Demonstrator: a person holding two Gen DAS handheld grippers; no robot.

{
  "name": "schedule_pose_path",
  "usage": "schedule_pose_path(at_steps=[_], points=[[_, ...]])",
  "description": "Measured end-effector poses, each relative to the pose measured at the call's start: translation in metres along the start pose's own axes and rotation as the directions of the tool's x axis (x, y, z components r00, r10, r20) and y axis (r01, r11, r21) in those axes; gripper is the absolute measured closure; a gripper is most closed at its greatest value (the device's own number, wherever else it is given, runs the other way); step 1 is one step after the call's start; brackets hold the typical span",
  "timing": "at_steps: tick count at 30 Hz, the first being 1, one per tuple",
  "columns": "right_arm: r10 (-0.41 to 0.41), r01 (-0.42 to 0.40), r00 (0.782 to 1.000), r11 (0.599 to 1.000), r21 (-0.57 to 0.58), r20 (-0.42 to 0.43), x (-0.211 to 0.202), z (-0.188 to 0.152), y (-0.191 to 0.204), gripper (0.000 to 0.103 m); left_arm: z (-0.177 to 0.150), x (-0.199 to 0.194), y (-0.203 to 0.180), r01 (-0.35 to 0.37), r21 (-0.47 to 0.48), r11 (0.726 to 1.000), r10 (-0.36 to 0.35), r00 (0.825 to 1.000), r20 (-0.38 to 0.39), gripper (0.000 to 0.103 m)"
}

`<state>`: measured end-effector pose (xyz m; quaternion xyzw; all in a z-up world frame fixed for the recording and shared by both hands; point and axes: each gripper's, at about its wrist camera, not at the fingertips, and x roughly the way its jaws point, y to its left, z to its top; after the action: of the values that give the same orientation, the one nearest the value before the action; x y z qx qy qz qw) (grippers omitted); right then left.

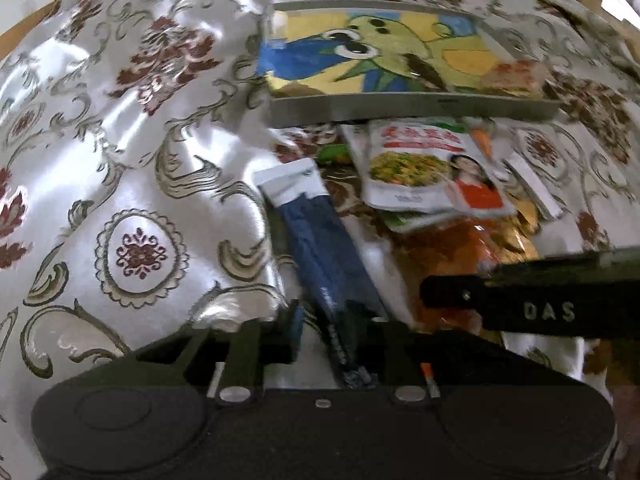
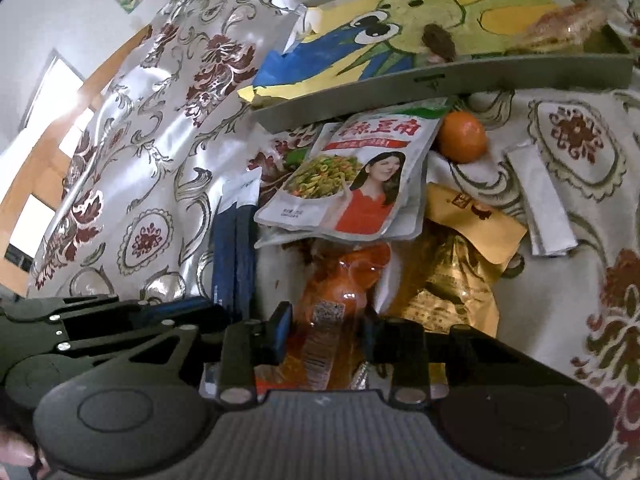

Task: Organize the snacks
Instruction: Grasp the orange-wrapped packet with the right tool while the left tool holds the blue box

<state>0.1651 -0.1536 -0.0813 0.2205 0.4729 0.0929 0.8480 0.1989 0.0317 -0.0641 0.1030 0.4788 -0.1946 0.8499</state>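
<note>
A: Left claw (image 1: 332, 344) clamped on dark blue packet (image 1: 320, 236); lower end hidden under housing.
B: Right claw (image 2: 326, 334) closed around orange packet (image 2: 340, 292), partly covered ahead by white pouch (image 2: 344, 184). Tray (image 2: 440, 80) beyond, cut off.

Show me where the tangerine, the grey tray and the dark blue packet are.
tangerine (image 2: 461, 136), right wrist view, middle of its peel.
grey tray (image 2: 440, 84), right wrist view, front wall.
dark blue packet (image 1: 324, 248), left wrist view, mid-body.
</note>
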Motion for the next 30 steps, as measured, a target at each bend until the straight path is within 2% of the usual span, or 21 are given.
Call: schedule_pose_path(at_steps=[4, 8, 10, 13, 14, 17, 22, 26, 30], points=[[0.011, -0.011, 1.0, 1.0, 0.017, 0.0, 0.008, 0.002, -0.002, 0.055, 0.003, 0.004, 0.01, 0.028, -0.072, 0.997, -0.028, 1.0, 0.006, 0.072], [-0.008, 0.008, 1.0, 1.0, -0.018, 0.006, 0.011, 0.001, 0.005, 0.052, 0.004, 0.005, 0.008, 0.025, -0.054, 0.998, -0.024, 1.0, 0.013, 0.071], [-0.029, 0.03, 0.999, 0.998, -0.046, 0.015, 0.01, -0.001, 0.011, 0.055, 0.004, 0.006, 0.009, 0.033, -0.057, 0.998, -0.033, 0.999, 0.012, 0.073], [-0.038, 0.04, 0.999, 0.997, -0.067, 0.023, 0.008, -0.003, 0.014, 0.062, 0.004, 0.007, 0.011, 0.06, -0.072, 0.996, -0.06, 0.998, 0.009, 0.084], [-0.039, 0.04, 0.999, 0.997, -0.068, 0.023, 0.006, -0.003, 0.014, 0.065, 0.004, 0.006, 0.01, 0.058, -0.068, 0.996, -0.057, 0.998, 0.008, 0.085], [-0.038, 0.039, 0.999, 0.996, -0.081, 0.009, -0.001, -0.004, 0.013, 0.067, 0.002, 0.003, 0.003, 0.026, -0.045, 0.999, -0.026, 1.0, 0.009, 0.089], [-0.089, 0.089, 0.996, 0.985, -0.15, 0.009, -0.015, -0.009, 0.022, 0.067, 0.001, -0.003, -0.006, -0.023, -0.032, 0.999, 0.024, 1.0, 0.014, 0.094], [-0.109, 0.106, 0.994, 0.978, -0.178, -0.008, -0.014, -0.015, 0.026, 0.066, 0.0, 0.0, -0.01, -0.04, -0.004, 0.999, 0.04, 0.999, 0.013, 0.092], [-0.119, 0.107, 0.991, 0.976, -0.191, -0.054, -0.005, -0.008, 0.027, 0.065, 0.003, 0.004, -0.008, -0.035, -0.014, 0.999, 0.035, 0.999, 0.019, 0.089]])
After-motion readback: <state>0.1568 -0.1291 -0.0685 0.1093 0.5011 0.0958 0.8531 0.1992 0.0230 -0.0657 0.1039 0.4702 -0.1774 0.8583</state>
